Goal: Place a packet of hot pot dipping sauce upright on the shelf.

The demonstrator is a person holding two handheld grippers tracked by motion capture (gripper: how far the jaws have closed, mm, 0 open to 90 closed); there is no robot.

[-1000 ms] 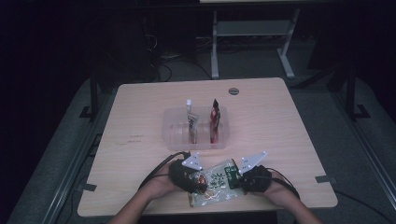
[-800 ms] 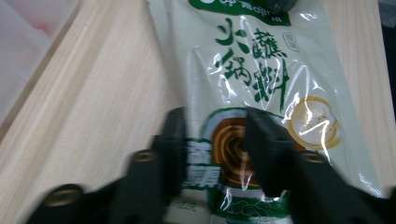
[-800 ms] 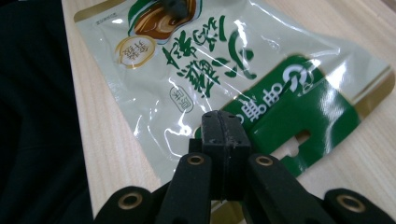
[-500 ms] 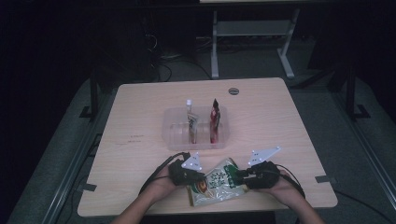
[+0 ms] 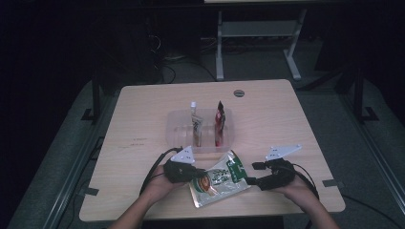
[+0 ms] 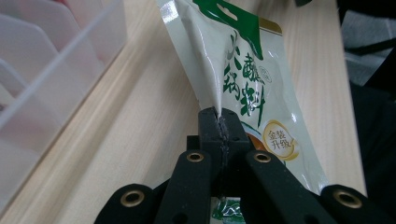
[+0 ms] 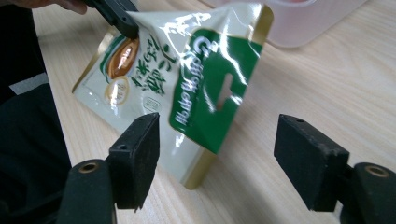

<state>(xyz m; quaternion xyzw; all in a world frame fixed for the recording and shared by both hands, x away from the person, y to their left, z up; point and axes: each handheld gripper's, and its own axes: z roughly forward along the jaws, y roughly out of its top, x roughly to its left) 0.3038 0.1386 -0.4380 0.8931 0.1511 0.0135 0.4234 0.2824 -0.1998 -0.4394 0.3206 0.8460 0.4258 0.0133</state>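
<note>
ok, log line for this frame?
left gripper: shut on pouch edge | right gripper: jaws just opening, off pouch | clear bin: behind

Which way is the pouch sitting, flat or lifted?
Lifted at one edge: the left hand-held gripper pinches the pouch and raises that side; its far side rests on the table.

The pouch (image 7: 187, 79) is glossy printed film, creased and catching glare, with a shiny gold edge. The table (image 5: 143, 119) is pale wood-grain laminate, smooth and matt. The tray (image 5: 179, 131) is clear, slightly frosted plastic. The right gripper (image 7: 217, 154) has matt black jaws with rough, grainy pads.
</note>
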